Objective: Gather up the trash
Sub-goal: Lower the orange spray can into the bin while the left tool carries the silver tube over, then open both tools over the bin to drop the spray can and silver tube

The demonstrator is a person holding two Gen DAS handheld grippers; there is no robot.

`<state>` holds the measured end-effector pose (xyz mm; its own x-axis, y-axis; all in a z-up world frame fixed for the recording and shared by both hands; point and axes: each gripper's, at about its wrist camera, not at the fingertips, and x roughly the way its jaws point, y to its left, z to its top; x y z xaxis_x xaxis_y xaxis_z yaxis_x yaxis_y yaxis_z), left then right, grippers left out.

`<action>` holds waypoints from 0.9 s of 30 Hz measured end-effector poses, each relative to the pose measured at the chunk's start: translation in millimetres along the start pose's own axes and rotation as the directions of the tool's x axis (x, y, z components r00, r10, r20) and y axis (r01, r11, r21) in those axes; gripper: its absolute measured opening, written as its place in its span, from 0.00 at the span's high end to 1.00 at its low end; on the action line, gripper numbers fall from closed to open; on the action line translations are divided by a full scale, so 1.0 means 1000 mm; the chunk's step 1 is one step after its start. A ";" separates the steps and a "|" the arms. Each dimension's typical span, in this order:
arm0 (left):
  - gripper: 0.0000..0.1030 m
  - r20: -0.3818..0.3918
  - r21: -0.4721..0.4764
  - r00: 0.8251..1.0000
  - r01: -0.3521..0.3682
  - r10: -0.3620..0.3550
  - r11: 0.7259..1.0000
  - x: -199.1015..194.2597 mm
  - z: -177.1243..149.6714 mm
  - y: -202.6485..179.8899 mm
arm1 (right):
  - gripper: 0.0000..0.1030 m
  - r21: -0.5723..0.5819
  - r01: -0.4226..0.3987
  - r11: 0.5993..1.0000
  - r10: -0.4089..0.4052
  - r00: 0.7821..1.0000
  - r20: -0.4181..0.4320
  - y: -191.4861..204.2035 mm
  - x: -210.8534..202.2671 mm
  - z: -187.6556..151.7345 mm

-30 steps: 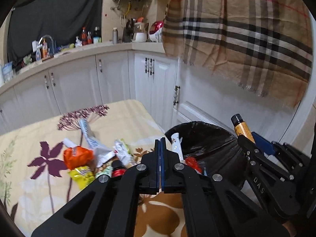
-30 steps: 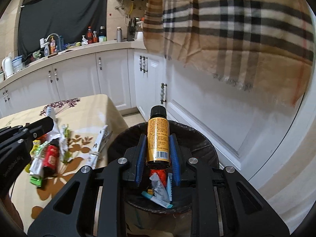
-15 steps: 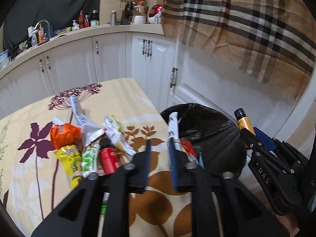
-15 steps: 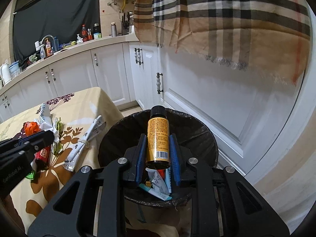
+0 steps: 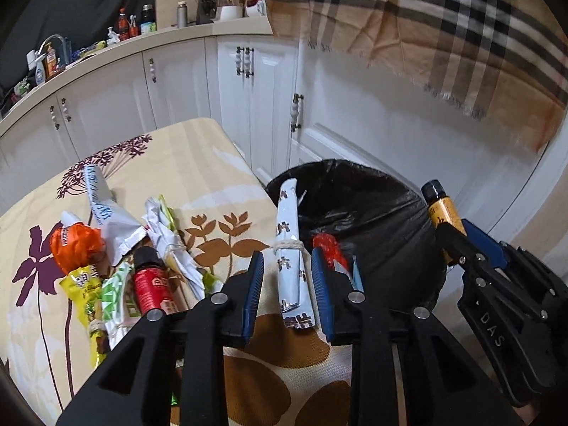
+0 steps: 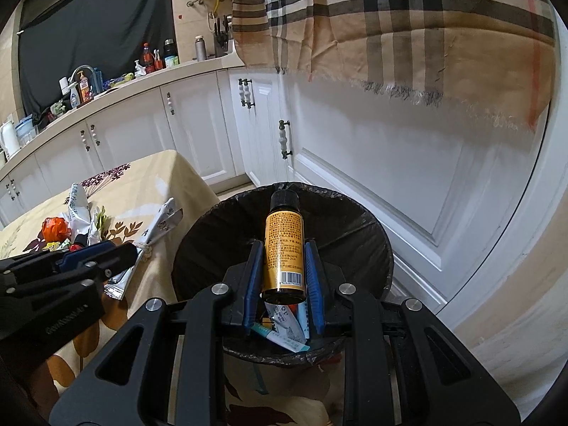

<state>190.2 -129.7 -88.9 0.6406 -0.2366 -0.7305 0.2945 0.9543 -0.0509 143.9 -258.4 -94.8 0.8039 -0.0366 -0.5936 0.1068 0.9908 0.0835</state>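
Observation:
My left gripper (image 5: 288, 266) is open, its jaws on either side of a rolled white wrapper (image 5: 291, 245) tied with string, lying at the table's right edge. My right gripper (image 6: 283, 248) is shut on an orange bottle (image 6: 284, 245) with a black cap, held over the black-lined trash bin (image 6: 369, 227). The bottle (image 5: 442, 213) and bin (image 5: 383, 209) also show in the left wrist view. Several wrappers (image 6: 284, 326) lie inside the bin. A red bottle (image 5: 152, 284), an orange wrapper (image 5: 74, 245) and other wrappers lie in a pile on the table.
The table has a beige floral cloth (image 5: 198, 163). White cabinets (image 6: 198, 120) run behind, with a cluttered counter (image 6: 106, 85). A plaid cloth (image 6: 408, 17) hangs above the bin on the right.
My left gripper has opened and moved forward around the rolled white wrapper. My right gripper has carried the orange bottle closer over the bin.

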 end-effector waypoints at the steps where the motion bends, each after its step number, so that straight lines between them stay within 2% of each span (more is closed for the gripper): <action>1: 0.72 -0.010 0.009 1.000 -0.002 0.002 1.000 0.002 0.000 -0.001 | 0.77 -0.001 -0.001 1.000 0.001 1.000 -0.002 0.000 0.000 0.000; 7: 0.73 -0.047 0.006 0.999 0.008 -0.008 1.000 0.010 0.000 0.000 | 0.77 0.003 -0.007 1.000 0.007 1.000 -0.009 0.001 0.002 -0.001; 9: 0.80 -0.054 0.012 0.999 0.006 -0.006 1.000 0.011 0.000 0.000 | 0.77 0.002 -0.008 1.000 0.008 1.000 -0.012 0.002 0.004 -0.002; 11: 0.82 -0.055 0.018 0.998 0.003 -0.002 1.000 0.012 0.001 0.001 | 0.77 0.000 -0.010 1.000 0.010 1.000 -0.014 0.003 0.004 -0.002; 18: 0.83 -0.052 0.022 0.999 0.009 -0.008 1.000 0.012 0.001 0.002 | 0.77 -0.002 -0.012 1.000 0.012 1.000 -0.013 0.005 0.005 -0.002; 27: 0.83 0.033 0.014 0.999 0.003 -0.003 1.000 -0.002 0.008 0.003 | 0.77 -0.003 -0.003 1.000 0.003 1.000 0.017 0.006 0.003 0.007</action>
<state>195.4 -128.1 -81.8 0.6630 -0.2456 -0.7071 0.3062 0.9510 -0.0431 150.8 -253.6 -90.4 0.8140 -0.0354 -0.5798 0.1022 0.9913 0.0830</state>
